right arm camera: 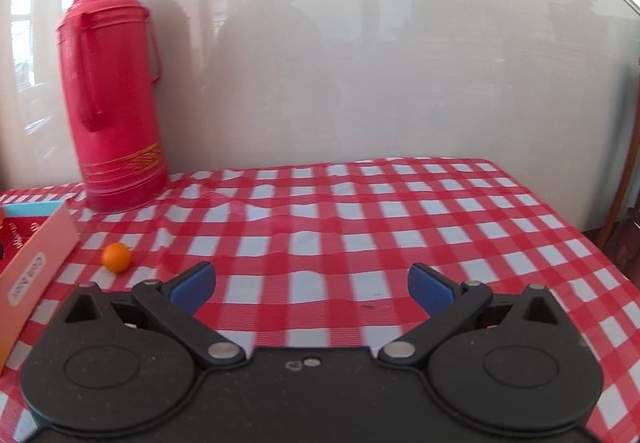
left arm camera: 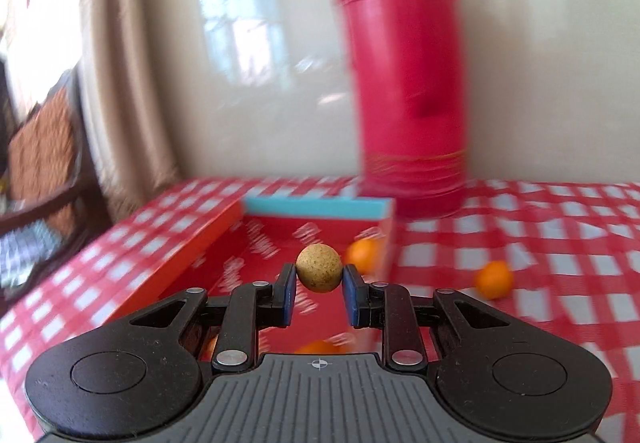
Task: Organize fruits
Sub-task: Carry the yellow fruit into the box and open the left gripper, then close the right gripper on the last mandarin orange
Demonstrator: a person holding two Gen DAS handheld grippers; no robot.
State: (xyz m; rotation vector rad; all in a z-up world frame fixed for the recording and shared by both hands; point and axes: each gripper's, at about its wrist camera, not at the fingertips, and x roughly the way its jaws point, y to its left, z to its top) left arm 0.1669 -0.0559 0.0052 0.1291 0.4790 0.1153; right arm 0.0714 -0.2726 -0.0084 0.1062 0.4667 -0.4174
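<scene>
Checked cloth [right arm camera: 360,203]: L gripper [left arm camera: 319,285] clamps tan fruit [left arm camera: 319,267], prob. over box [left arm camera: 280,239]; R gripper [right arm camera: 312,283] wide apart.

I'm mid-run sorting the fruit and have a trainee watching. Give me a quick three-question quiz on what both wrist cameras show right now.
1. True or false: the left gripper is closed on a tan speckled round fruit above the red box.
2. Multiple choice: the small orange fruit on the checked tablecloth lies (a) inside the box, (b) outside the box, beside its wall, (c) between the right gripper's fingers.
3. Fill in: the right gripper is ____ and holds nothing.

Key: 1 true; 2 b; 3 open.
</scene>
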